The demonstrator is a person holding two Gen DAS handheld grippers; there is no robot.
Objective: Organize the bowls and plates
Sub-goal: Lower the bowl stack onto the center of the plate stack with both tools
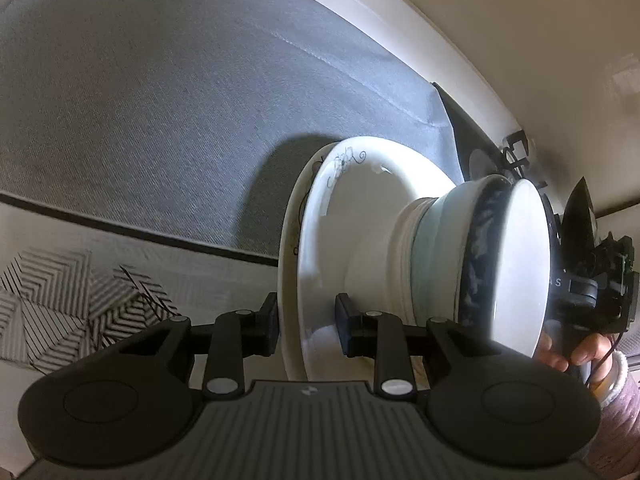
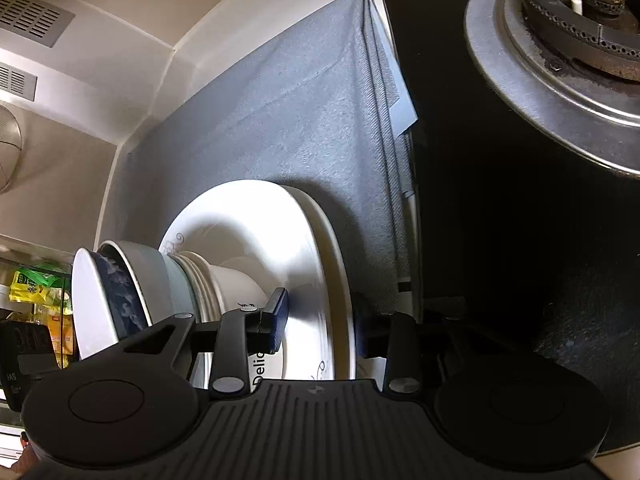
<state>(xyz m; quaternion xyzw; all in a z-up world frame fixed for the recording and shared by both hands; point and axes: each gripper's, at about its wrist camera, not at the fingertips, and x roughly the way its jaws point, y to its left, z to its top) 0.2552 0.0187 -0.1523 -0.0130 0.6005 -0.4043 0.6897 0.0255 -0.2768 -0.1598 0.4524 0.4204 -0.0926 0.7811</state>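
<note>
A stack of white plates (image 1: pixel 320 216) lies on the grey cloth (image 1: pixel 160 100), and several nested bowls (image 1: pixel 480 248) stand on it, one with a dark blue pattern. My left gripper (image 1: pixel 306 326) is shut on the rim of the plates, one pad under it and one on top. In the right wrist view the same plates (image 2: pixel 256 224) and bowls (image 2: pixel 132 280) appear from the opposite side. There my right gripper (image 2: pixel 320 324) is shut on the far rim in the same way. A hand (image 1: pixel 576 356) holding that gripper shows behind the bowls.
A black stove top (image 2: pixel 500 200) with a gas burner (image 2: pixel 580 20) borders the cloth (image 2: pixel 300 120) on one side. A striped black-and-white surface (image 1: pixel 60 292) lies past the cloth's other edge. Yellow and green packets (image 2: pixel 36 288) sit behind the bowls. Pale walls close the back.
</note>
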